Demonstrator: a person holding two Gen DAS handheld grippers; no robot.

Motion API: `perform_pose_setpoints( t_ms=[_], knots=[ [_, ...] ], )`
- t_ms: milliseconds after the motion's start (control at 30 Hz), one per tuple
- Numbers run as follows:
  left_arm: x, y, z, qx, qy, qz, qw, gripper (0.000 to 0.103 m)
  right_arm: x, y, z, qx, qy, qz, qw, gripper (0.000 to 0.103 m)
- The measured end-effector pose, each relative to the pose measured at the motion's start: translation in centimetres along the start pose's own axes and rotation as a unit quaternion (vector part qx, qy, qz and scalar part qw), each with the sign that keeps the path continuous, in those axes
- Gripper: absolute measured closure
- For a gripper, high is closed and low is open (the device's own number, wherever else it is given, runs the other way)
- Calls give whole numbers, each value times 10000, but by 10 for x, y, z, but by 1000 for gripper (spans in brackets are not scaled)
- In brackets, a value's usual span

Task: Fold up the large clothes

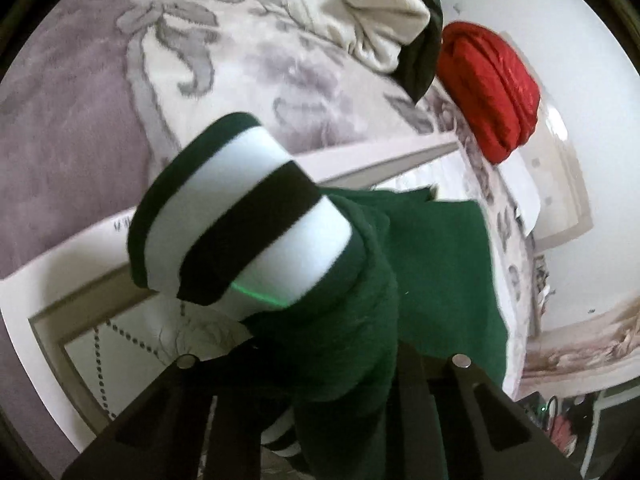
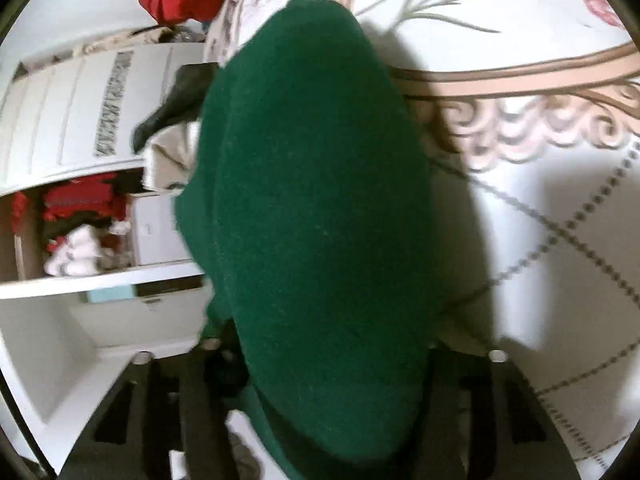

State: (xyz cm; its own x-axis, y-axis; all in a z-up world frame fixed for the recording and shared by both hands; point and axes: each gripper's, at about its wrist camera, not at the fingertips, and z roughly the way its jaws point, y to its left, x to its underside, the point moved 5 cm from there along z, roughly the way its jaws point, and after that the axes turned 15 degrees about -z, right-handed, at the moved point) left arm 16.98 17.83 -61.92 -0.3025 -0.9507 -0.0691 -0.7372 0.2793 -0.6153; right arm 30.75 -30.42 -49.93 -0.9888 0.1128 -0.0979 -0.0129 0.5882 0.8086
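The left gripper [image 1: 320, 364] has its jaws closed on the dark green fleece garment with white and black striped cuff [image 1: 248, 216], the right gripper [image 2: 320, 350] clamps the same fabric above the flower-printed bed cover [image 2: 560, 184], and no writing is readable.

Dark green sweater [image 1: 440, 264], white-and-black striped cuff [image 1: 240, 216]; red bundle [image 1: 488, 84]; grey-floral bedspread [image 1: 240, 60].

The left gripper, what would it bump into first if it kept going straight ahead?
Probably the green sweater that the left gripper already pinches: its striped cuff hangs right in front. Behind that lies the bed cover, though depth is unclear.
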Motion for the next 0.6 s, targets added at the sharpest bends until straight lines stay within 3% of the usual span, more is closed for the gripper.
perform_pose_setpoints(
  t_ms=[300, 500, 600],
  knots=[
    [-7, -64, -37, 414, -216, 448, 9979, 90, -15, 64, -39, -418, -333, -195, 9984, 65],
    [-3, -108, -36, 637, -182, 658, 9956, 90, -36, 72, -89, -587, -587, -257, 9962, 65],
    [7, -122, -18, 673, 47, 594, 9959, 90, -57, 73, -107, -579, -688, -253, 9956, 65]
  ],
)
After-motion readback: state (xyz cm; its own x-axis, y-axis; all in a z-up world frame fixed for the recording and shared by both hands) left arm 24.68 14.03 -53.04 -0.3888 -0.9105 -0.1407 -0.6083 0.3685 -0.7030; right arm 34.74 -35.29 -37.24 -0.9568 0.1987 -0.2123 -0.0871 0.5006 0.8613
